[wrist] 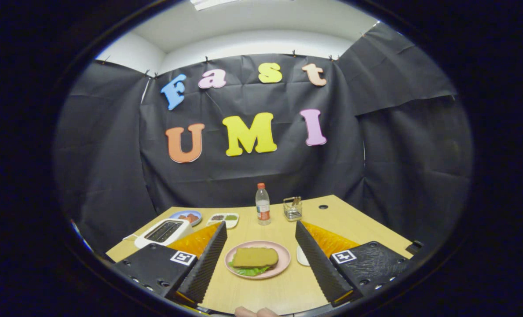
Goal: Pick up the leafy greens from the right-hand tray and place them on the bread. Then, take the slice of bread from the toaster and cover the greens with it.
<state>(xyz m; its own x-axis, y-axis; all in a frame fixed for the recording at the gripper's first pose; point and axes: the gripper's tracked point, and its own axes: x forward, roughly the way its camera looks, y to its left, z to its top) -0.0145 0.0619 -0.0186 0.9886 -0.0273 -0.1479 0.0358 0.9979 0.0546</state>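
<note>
- The gripper (258,257) is spread wide with nothing held; its two fingers flank the pink plate (282,265), which sits on the wooden table (353,220) just ahead and between them.
- On that plate a slice of bread (255,256) lies flat over the leafy greens (249,271), whose green edge pokes out along the near side of the slice. Whether another slice lies beneath the greens cannot be told.
- Judging from this layout, both steps look complete: greens are covered and nothing is left to grasp.
- The toaster (164,232) stands beyond the left finger; its slots look dark, and no bread is seen rising from them.
- Handling, as a judgement: the bread is light, somewhat stiff if toasted, yet crumbly, so it wants a gentle pinch across its two long edges rather than a corner.
- The greens look thin, limp and very light; they would best be taken at a bunched fold, as a single leaf edge could tear or slip.
- A small white tray (302,256) peeks out just inside the right finger.
- Beyond the plate stand a bottle (262,204) and a clear holder (292,208); a divided dish (224,219) and a blue plate (186,216) lie behind the toaster.
</note>
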